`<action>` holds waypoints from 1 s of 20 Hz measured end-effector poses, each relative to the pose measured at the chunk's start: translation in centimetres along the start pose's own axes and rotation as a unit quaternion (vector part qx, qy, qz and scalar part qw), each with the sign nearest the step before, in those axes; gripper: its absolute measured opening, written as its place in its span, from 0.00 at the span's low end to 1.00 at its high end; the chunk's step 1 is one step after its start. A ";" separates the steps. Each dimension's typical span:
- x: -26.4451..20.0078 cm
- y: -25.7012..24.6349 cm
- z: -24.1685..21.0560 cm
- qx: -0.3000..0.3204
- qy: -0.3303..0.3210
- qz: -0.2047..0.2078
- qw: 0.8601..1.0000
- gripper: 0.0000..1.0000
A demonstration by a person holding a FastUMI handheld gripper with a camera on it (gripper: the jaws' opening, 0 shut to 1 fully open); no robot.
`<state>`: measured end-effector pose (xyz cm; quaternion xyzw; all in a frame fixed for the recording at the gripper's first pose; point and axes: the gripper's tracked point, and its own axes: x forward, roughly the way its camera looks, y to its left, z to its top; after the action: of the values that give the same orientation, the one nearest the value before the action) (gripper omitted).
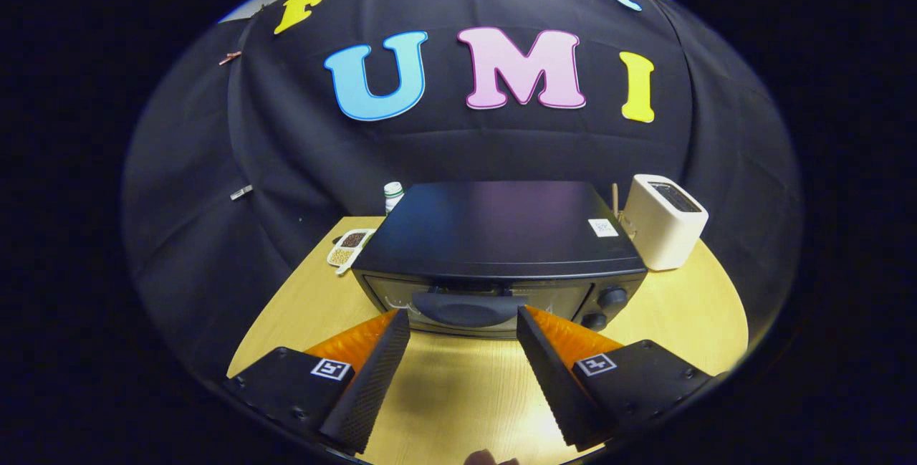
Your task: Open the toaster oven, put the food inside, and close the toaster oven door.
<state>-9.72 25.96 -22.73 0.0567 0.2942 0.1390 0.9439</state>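
The gripper (463, 316) is held low over the round light wooden table (680, 314), tilted down slightly and aimed straight at the front of the black box-shaped toaster oven (501, 236). Its two fingers (372, 372) are spread wide apart with nothing between them except bare tabletop, and their tips sit just in front of the oven's closed glass door (401, 293), one at either end of the dark curved door handle (466, 307); whether the tips touch the handle cannot be told. Two black round knobs (612, 298) sit on the oven's front, to the right of the door. Beside the oven on the right stands a white slot toaster (663, 221), and on the left lie a small white tray of brown and tan bits (349, 246) and a white bottle (392, 195) behind it.
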 end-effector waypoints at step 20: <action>-12.6 -16.2 20.3 -0.011 -0.213 -0.065 0.975 0.97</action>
<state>-4.32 6.21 -2.37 0.0557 0.0878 0.0656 0.9924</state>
